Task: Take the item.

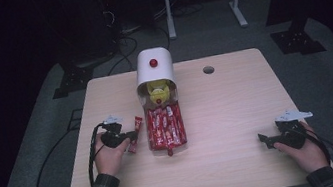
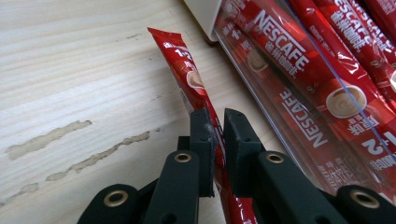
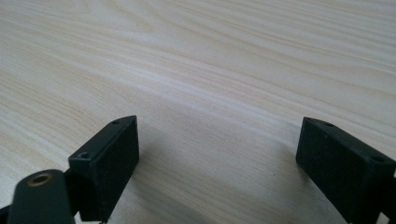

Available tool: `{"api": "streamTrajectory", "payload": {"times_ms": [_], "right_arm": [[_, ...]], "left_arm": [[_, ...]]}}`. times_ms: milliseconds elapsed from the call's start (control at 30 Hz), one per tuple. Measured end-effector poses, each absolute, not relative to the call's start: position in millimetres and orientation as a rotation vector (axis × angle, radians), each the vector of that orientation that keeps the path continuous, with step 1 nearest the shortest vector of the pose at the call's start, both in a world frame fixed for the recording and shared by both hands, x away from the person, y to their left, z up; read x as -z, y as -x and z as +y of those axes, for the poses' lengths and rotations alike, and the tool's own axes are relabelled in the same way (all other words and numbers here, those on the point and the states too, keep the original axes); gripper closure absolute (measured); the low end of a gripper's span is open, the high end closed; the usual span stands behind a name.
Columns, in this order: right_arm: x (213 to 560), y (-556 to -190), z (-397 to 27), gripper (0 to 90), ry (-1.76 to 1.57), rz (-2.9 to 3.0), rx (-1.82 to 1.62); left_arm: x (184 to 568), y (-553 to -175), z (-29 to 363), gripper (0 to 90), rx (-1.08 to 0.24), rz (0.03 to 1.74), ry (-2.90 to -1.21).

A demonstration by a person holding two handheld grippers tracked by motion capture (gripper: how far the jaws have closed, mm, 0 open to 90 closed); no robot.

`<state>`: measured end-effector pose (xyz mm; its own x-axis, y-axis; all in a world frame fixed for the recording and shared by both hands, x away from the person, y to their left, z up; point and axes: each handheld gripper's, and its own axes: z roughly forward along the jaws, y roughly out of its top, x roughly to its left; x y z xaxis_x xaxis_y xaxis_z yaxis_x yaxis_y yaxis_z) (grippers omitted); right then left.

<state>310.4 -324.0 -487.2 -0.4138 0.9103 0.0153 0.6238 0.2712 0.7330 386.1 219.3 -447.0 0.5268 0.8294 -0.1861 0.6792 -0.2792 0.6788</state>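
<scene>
My left gripper [image 2: 217,122] is shut on a red Nescafe coffee stick [image 2: 189,77], pinched edgewise between the two black jaws just over the wood. From above, that stick [image 1: 137,125] pokes out ahead of the left gripper [image 1: 132,136], just left of the dispenser's clear tray [image 1: 165,126], which holds several more red sticks. The white dispenser [image 1: 154,69] with a red knob stands at the tray's far end. Near the table's front right corner my right gripper [image 1: 263,138] rests low, and in its own view the jaws of the right gripper [image 3: 217,154] stand wide open over bare wood.
The light wooden table [image 1: 226,99] has a round cable hole [image 1: 208,70] at the back. Pale smear marks [image 2: 74,149] streak the wood left of the held stick. Cables trail from both grippers off the table's front. A white frame stands on the floor behind.
</scene>
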Motion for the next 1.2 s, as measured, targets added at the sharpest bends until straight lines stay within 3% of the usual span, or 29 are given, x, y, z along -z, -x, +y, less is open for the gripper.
{"api": "streamTrajectory", "payload": {"times_ms": [1200], "right_arm": [[487.2, -310.4, -323.9, 12.1, -1.386, 2.137, -0.945]], "left_arm": [[458.8, -390.0, 214.2, 80.9, -0.231, 1.236, -2.091]]}}
